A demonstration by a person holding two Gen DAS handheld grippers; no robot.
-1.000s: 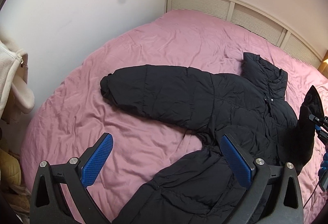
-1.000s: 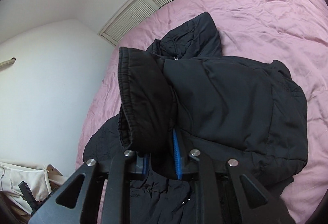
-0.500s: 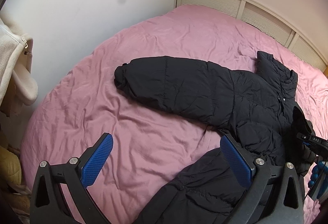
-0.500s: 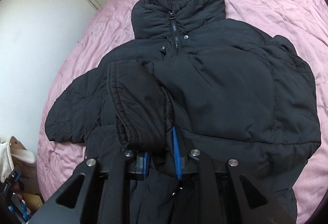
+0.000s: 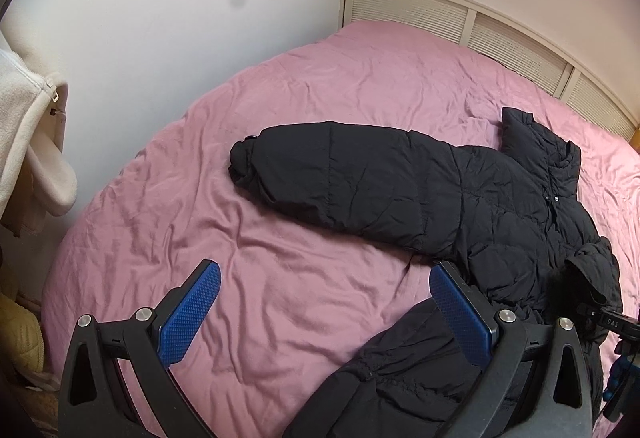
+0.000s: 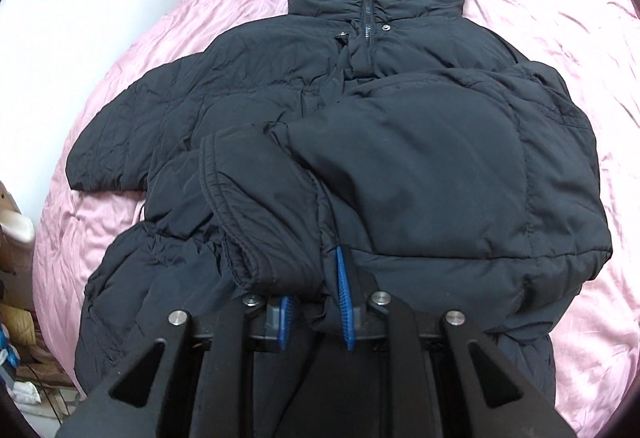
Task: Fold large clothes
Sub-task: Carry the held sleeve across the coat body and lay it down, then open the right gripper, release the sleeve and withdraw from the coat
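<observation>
Jaws spread wide, your left gripper (image 5: 324, 312) held nothing above the pink bed (image 5: 208, 197), while your right gripper (image 6: 314, 312) pinched one sleeve cuff (image 6: 256, 205) over the single black jacket (image 6: 400, 141). Only your left view showed the outstretched other sleeve (image 5: 340, 177); only your right showed the zipper (image 6: 367, 13).

soft even daylight, no hard shadows. wall (image 5: 168, 17) slightly blown out, dark smudge on it. heavy fisheye bend, black vignette corners. jacket (image 6: 360, 109) underexposed, detail lost. focus sharp.
</observation>
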